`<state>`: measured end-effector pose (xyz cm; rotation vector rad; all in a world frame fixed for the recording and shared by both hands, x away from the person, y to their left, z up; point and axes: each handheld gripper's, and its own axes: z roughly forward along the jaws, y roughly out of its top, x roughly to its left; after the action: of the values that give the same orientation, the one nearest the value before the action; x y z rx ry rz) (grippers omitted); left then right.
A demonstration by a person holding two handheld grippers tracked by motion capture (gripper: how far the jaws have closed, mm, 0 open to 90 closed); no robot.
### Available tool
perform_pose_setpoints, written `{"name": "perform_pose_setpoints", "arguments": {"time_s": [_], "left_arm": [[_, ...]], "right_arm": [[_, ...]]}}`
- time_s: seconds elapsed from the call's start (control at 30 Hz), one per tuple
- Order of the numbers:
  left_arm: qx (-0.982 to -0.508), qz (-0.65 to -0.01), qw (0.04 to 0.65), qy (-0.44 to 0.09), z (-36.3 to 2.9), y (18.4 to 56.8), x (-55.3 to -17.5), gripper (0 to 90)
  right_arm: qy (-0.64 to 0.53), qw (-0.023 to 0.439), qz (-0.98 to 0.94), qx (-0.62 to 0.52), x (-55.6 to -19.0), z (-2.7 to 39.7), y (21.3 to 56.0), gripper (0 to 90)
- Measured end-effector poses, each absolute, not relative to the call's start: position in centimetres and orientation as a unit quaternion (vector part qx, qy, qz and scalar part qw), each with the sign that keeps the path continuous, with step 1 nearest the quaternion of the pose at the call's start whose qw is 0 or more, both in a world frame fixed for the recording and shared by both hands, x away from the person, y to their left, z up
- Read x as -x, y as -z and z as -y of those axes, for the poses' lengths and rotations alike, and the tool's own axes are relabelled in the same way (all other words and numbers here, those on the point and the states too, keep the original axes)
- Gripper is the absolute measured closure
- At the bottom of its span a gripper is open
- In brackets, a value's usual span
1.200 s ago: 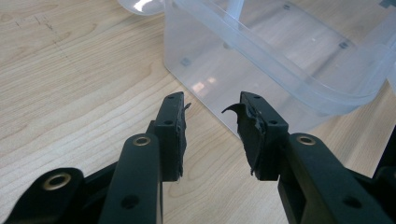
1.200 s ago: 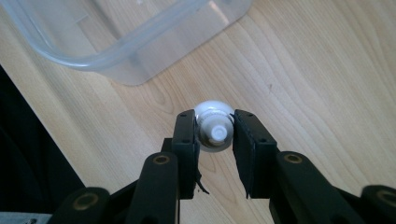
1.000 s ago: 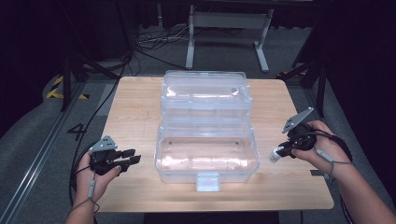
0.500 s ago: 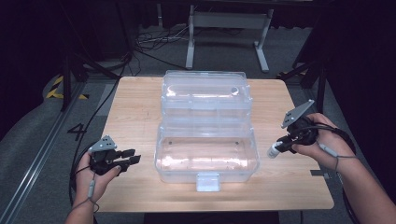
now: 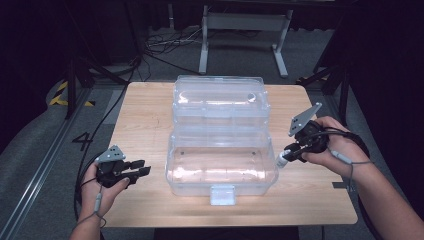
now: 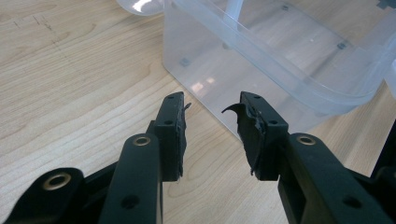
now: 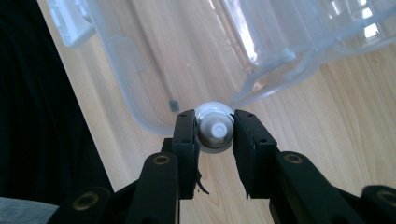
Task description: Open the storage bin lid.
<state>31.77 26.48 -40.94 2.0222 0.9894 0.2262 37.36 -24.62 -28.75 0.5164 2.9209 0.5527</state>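
On the left, the left gripper waits beside the open clear box on the table, jaws parted and empty. On the right, the right gripper clamps a small white cylinder at the box's right wall, seemingly ready to drop it inside.

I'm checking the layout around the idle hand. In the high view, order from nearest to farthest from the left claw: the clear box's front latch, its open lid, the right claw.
1. Front latch, just right of the left claw.
2. Open lid, beyond, at the table's far side.
3. Right claw, across the box.
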Motion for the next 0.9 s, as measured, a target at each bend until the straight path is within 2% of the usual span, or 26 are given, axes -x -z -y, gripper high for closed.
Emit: {"name": "perform_pose_setpoints", "arguments": {"time_s": [0.4, 0.9], "left_arm": [[-0.809, -0.395, 0.426, -0.090, -26.5, 40.9, -31.8, 62.4], [-0.809, -0.395, 0.425, -0.089, -26.5, 41.0, -31.8, 62.5]], "right_arm": [[-0.185, 0.055, -0.972, -0.135, -37.7, 21.6, 28.4, 70.9], [-0.173, 0.046, -0.977, -0.112, -38.1, 19.9, 28.8, 70.9]]}}
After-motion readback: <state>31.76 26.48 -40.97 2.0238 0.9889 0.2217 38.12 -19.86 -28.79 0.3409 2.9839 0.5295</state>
